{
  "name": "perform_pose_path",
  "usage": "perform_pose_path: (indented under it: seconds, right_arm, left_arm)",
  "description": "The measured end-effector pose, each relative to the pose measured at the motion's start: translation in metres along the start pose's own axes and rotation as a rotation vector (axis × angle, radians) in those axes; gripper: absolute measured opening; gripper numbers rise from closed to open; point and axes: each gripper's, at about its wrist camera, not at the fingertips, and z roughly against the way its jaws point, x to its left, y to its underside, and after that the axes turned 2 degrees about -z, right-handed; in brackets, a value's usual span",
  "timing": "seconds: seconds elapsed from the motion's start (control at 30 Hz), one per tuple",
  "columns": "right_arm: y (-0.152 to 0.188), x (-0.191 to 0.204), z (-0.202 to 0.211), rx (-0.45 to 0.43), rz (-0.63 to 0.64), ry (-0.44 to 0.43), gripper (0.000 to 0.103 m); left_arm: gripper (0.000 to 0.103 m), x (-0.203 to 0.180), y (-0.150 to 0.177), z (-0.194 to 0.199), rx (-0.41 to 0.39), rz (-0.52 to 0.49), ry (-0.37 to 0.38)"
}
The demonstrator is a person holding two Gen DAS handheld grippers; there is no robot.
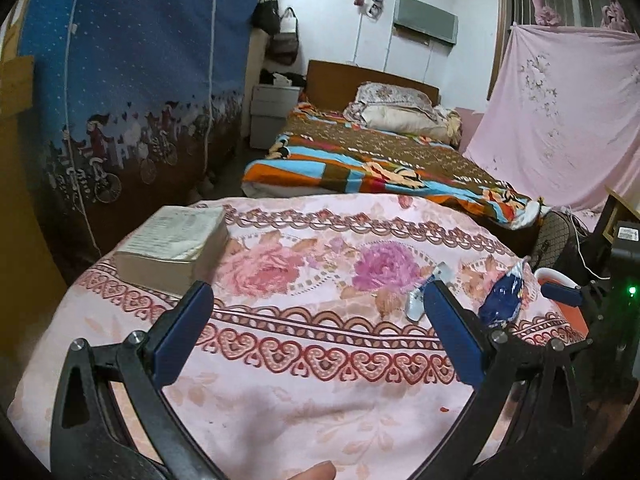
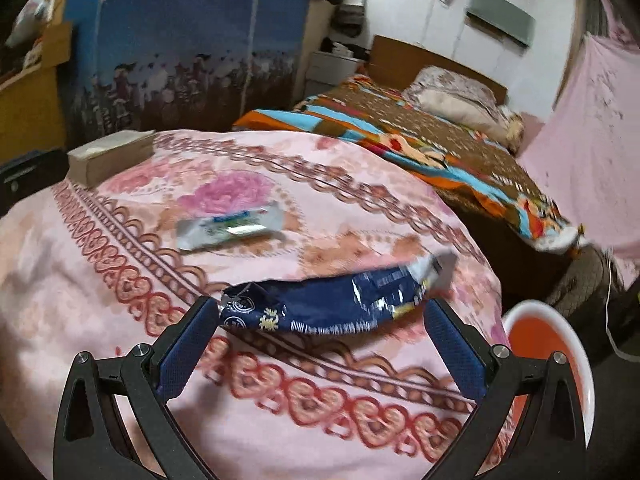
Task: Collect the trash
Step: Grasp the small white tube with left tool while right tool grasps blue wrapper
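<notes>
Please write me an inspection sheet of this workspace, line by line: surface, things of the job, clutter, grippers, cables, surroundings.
Surface: table under a pink floral cloth.
Job's things: dark blue wrapper and white wrapper lying apart on the cloth; orange bin beside the table's edge.
Clutter: thick book at a far corner.
Grippers: left gripper open, empty; right gripper open, its jaws either side of the blue wrapper.
Cables: white cable beyond the bin.
Surroundings: bed, blue curtain.
</notes>
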Motion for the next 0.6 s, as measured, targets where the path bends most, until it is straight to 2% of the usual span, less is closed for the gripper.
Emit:
perform_pose_path:
  seconds: [0.27,0.37,0.47,0.6]
  right_arm:
    - [0.023,-0.056,0.010,0.037,-0.135,0.064,0.103]
    - [0.028,-0.074,0.014,0.025,-0.188,0.053,0.103]
    - [0.030,-0.086,0.019,0.000,-0.246,0.009,0.103]
    - [0.030,-0.092,0.018,-0.011,-0.278,-0.024,0.103]
  left_arm:
    - [0.091,-0.021,-0.001,-0.026,0.108,-0.047,0.089]
    - [0.088,-0.034,-0.001,-0.037,0.150,-0.090,0.123]
    - [0.080,-0.047,-0.002,-0.050,0.194,-0.141,0.147]
    - [0.060,-0.066,-0.002,-0.067,0.252,-0.220,0.161]
